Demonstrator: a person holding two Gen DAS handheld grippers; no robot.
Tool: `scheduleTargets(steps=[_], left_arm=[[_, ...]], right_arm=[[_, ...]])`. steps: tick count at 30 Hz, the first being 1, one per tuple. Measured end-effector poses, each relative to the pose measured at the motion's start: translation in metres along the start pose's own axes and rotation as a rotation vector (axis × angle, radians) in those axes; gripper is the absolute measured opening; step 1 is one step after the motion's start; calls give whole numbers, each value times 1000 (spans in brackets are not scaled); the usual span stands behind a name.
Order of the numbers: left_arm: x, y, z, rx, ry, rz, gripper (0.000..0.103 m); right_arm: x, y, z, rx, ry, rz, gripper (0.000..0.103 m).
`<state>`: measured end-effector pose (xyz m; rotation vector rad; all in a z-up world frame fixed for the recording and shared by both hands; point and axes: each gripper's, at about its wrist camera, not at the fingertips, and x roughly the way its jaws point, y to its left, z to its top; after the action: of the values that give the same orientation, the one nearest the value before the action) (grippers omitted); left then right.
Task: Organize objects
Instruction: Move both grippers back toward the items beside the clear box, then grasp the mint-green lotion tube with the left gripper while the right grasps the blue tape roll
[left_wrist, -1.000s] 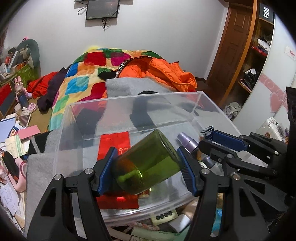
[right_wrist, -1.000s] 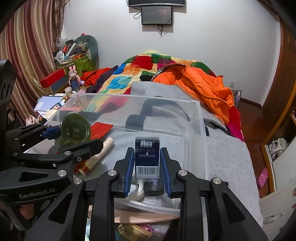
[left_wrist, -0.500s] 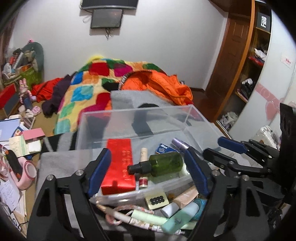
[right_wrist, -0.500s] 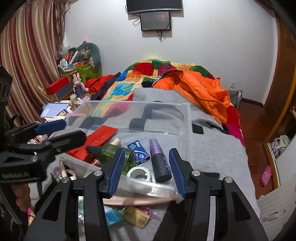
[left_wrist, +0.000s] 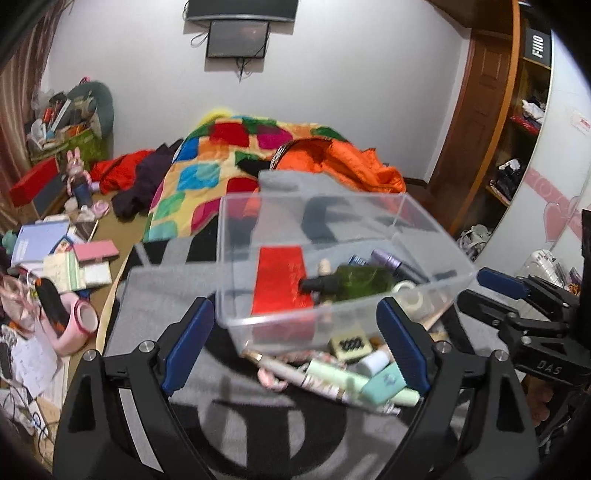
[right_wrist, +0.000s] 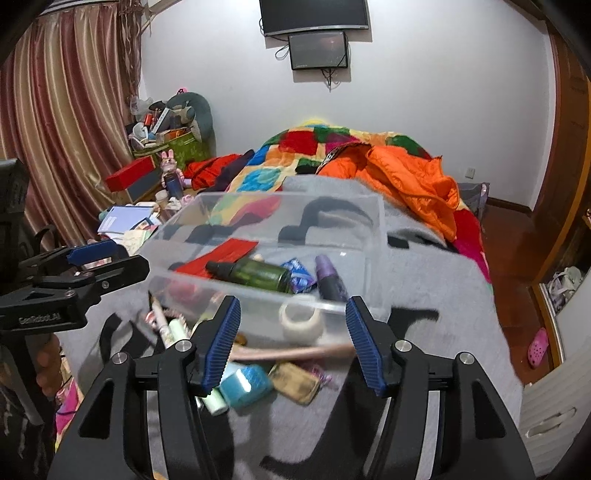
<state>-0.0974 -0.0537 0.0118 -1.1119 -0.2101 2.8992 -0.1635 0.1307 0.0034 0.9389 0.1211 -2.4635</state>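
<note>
Both tools are spread wide with nothing between the ribbed blue pads: the left tool (left_wrist: 295, 339) and the right tool (right_wrist: 293, 343) each sit back from the clear plastic bin (left_wrist: 417, 218), apart from it.

The bin is a see-through, hard-walled rectangle sitting on the fuzzy grey blanket (right_wrist: 424, 280) that covers the bed. Inside it lies a smooth dark-green bottle (right_wrist: 264, 273) on its side, black cap pointing left in the right view. A flat glossy red packet (left_wrist: 282, 280) lies under and beside the cap end. A purple cylinder bottle (right_wrist: 328, 275) lies on the far right side, with a small blue packet (right_wrist: 297, 273) wedged between it and the green one. A white tape roll (right_wrist: 301, 321) rests against the near wall.

Just in front of the bin there's a loose heap on the blanket: a mint-green tube (left_wrist: 386, 382), a teal block (right_wrist: 245, 384), a worn olive pouch (right_wrist: 295, 384), and a long pinkish stick (right_wrist: 295, 352), some tucked partly under the bin's near edge.

Further back are a patchwork quilt (right_wrist: 295, 155) and a puffy orange jacket (right_wrist: 410, 184). Books and a pink tape roll (left_wrist: 79, 325) clutter the floor off to the left.
</note>
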Motion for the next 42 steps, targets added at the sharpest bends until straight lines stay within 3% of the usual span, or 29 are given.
scheduleTargets(steps=[10,19,30,42], left_arm=[[18,3,-36,-21,95,9,90],[20,-18,-49,21,106,-11,90],[19,-44,-52,85,110,-45,90],[35,-72,-48,166,138,-74,90]], right_arm=[[18,7,-30,14,96,44,55],[25,11,-50,17,131,88,55],[31,7,-62,46,162,176,38],[12,-16,-67,74,121,97,38]])
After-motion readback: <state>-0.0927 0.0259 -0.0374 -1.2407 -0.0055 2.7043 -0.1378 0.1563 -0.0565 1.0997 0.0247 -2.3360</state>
